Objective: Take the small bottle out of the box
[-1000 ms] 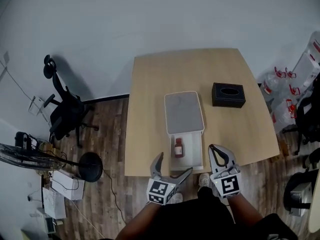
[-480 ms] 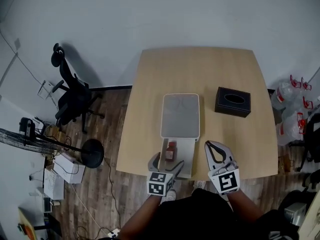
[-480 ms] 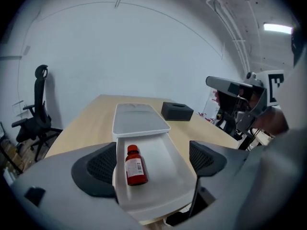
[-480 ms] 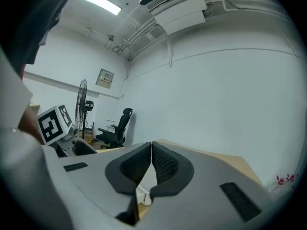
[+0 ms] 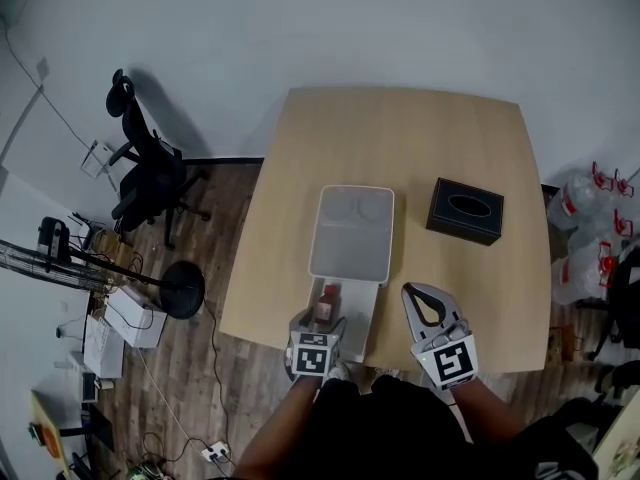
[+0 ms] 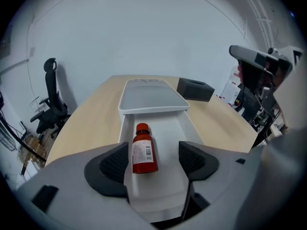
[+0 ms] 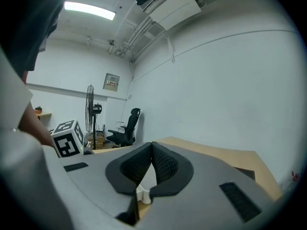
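A small red bottle (image 6: pixel 143 148) with a white label and red cap lies on its side in the pulled-out drawer (image 6: pixel 165 131) of a white box (image 6: pixel 151 96). My left gripper (image 6: pixel 153 151) reaches into the drawer with the bottle between its jaws, which are closing. The left pad (image 6: pixel 115 163) is close beside the bottle, and the right pad (image 6: pixel 192 157) stands apart from it. In the head view the bottle (image 5: pixel 327 301) shows just beyond the left gripper (image 5: pixel 322 324) at the table's near edge. My right gripper (image 5: pixel 420 294) hovers to the right of the drawer, shut with nothing in it.
A black tissue box (image 5: pixel 465 211) sits on the wooden table (image 5: pixel 450 138) to the right of the white box (image 5: pixel 350 233). On the floor to the left are an office chair (image 5: pixel 148 178) and a fan (image 5: pixel 60 263). Water jugs (image 5: pixel 590 228) stand at the right.
My left gripper has moved forward over the drawer and its jaws have narrowed around the bottle. The right gripper has stayed shut in about the same place.
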Available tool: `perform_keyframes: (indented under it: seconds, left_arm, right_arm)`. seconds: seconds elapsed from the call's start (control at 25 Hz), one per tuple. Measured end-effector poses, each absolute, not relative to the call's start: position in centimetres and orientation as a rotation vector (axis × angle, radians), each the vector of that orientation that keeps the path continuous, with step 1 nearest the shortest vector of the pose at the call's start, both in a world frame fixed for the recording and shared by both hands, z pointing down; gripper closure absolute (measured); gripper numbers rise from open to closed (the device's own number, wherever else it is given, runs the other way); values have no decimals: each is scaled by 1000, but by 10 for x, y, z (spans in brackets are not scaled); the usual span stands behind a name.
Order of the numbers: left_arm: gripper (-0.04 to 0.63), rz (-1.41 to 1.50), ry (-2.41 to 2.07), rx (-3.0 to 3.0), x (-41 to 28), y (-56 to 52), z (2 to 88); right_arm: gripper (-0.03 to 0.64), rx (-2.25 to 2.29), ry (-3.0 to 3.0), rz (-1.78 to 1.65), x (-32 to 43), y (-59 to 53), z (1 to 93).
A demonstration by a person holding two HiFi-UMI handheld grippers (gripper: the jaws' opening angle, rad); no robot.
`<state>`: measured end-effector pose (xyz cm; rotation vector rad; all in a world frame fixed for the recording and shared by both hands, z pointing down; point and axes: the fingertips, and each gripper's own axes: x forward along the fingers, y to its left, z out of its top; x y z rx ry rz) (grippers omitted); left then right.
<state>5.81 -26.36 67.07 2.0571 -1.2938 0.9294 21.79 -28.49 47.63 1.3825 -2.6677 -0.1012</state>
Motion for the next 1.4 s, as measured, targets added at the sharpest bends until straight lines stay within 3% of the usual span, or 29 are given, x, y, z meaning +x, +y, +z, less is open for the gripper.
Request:
perform_keyframes:
  seconds: [0.24, 0.44, 1.0, 1.4]
  left_arm:
    - [267, 1016, -1269, 2000, 55, -273, 690]
    - [332, 1069, -1232, 1938, 55, -277, 700]
    - [328, 1222, -1145, 1869, 68, -283, 724]
    - [365, 1214, -1123, 1857, 77, -285, 733]
  right_arm:
    - [603, 1371, -2698, -81, 218, -296, 470]
    - [603, 1366, -2698, -60, 215, -302, 470]
    - [603, 1400, -2734, -45, 216, -311, 462]
    - [603, 1410, -2741, -63, 219, -312, 457]
